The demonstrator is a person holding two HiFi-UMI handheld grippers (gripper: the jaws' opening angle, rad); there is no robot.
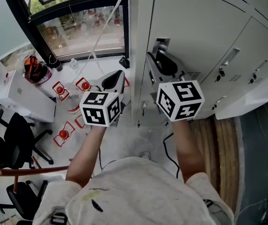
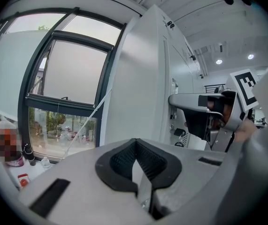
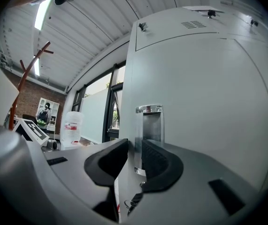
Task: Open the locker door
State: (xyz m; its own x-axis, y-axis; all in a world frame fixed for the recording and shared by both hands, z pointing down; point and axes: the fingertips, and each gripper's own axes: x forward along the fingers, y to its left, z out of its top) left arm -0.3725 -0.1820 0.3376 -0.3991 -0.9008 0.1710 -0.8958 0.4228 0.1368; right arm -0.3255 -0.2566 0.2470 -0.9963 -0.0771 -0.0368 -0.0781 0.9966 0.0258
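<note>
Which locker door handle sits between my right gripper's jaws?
The chrome handle of the end door beside the window; the right gripper straddles its edge, while other doors' handles lie farther right.

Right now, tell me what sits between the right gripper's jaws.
The chrome handle of the locker door stands between them, jaws apart; the right gripper view shows it.

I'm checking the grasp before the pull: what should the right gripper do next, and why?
Probably close the right gripper on the locker handle: its edge stands between the jaws with a gap showing, so pulling now might slip.
</note>
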